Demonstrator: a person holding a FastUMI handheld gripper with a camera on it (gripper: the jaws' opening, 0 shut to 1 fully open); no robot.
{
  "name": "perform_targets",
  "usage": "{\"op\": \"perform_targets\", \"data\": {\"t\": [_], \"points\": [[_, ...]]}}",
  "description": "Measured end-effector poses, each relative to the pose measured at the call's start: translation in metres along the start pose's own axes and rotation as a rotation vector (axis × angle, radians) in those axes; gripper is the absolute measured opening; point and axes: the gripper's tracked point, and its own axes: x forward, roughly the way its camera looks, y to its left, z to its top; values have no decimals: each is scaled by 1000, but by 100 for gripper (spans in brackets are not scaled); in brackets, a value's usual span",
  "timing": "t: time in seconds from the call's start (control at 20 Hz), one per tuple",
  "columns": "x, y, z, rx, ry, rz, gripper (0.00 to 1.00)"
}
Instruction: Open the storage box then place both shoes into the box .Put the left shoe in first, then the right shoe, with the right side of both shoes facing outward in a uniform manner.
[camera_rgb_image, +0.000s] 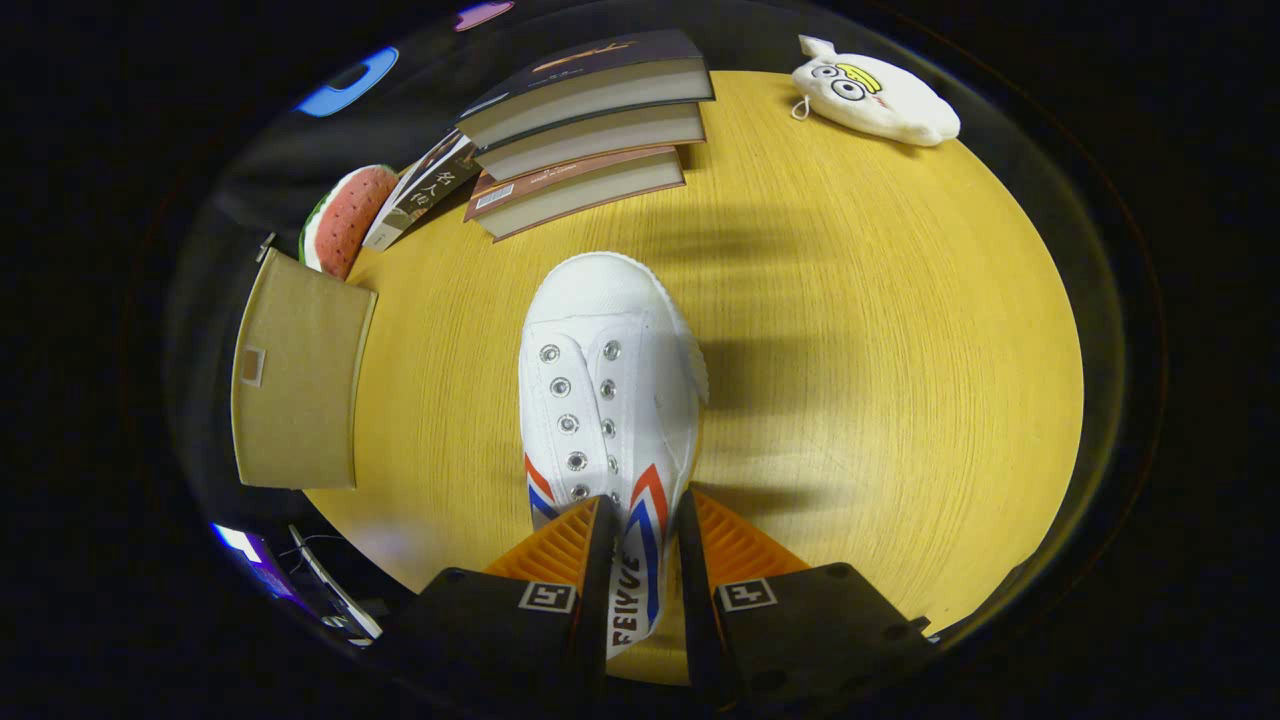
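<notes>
Yellow wooden table (900, 400) w/ tan storage box (300, 380) at its left edge. Book stack (590, 130) beyond. White shoe (610, 400) mid-table, toe pointing away; gripper (645, 520) closed on its heel side wall, probably lifted slightly. Small white plush (875, 95) far right.

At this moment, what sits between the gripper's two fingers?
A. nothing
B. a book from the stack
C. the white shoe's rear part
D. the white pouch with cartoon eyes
C: the gripper has both fingers pressed against the sides of the white shoe, whose toe points ahead toward the stacked books.
</notes>
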Motion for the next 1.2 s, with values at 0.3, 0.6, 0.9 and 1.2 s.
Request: {"op": "perform_targets", "data": {"t": [0.3,0.6,0.9,1.2], "points": [[-10,3,-2,96,-15,16,10],[-37,34,5,219,-91,58,6],[-92,105,18,252,-185,140,6],[-138,211,23,250,-231,252,6]]}}
